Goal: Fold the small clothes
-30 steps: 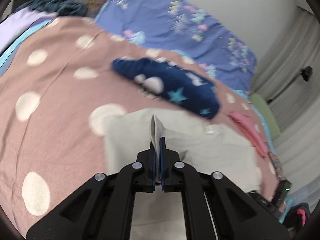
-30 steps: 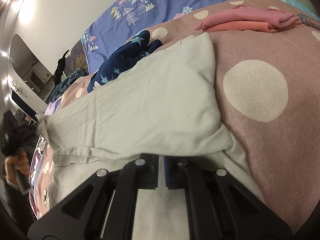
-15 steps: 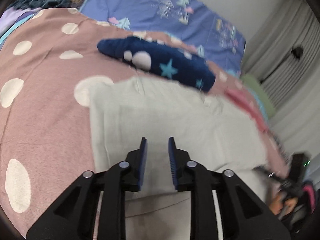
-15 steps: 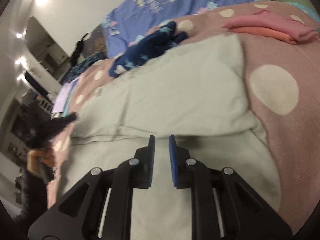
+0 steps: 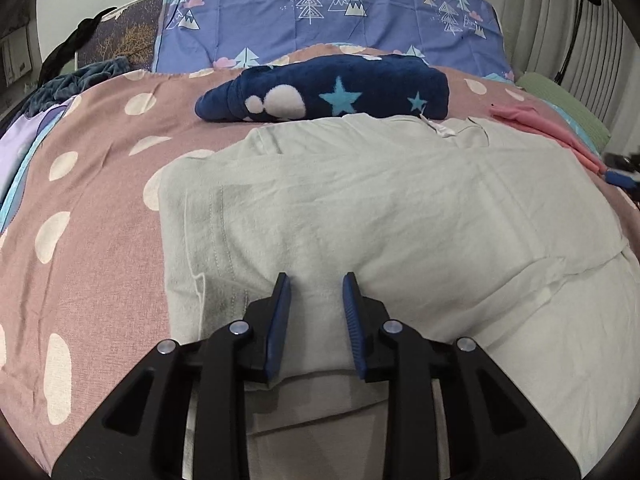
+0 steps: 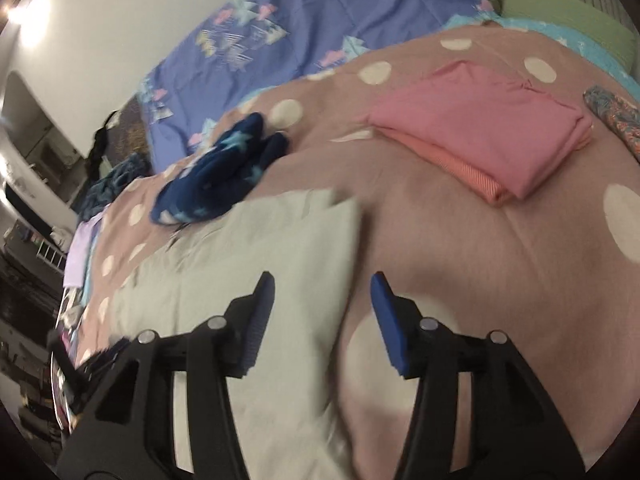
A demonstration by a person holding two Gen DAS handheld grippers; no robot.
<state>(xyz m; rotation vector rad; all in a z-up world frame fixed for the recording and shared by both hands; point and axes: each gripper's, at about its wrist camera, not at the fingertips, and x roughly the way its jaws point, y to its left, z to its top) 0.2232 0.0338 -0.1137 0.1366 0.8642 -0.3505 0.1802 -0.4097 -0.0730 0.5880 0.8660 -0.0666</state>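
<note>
Folded pale garment (image 5: 360, 208) seemingly lies crosswise, neckline rearward.

Your left wrist view is sharp and evenly, softly lit; the fingers (image 5: 282, 312) throw only a faint shadow onto the pale cloth (image 5: 380, 208) just below them. Your right wrist view is smeared by motion blur, worst around its fingers (image 6: 260, 312). Far up-left of them a lamp (image 6: 30, 18) glares. Both views bend and darken at the rim.
</note>
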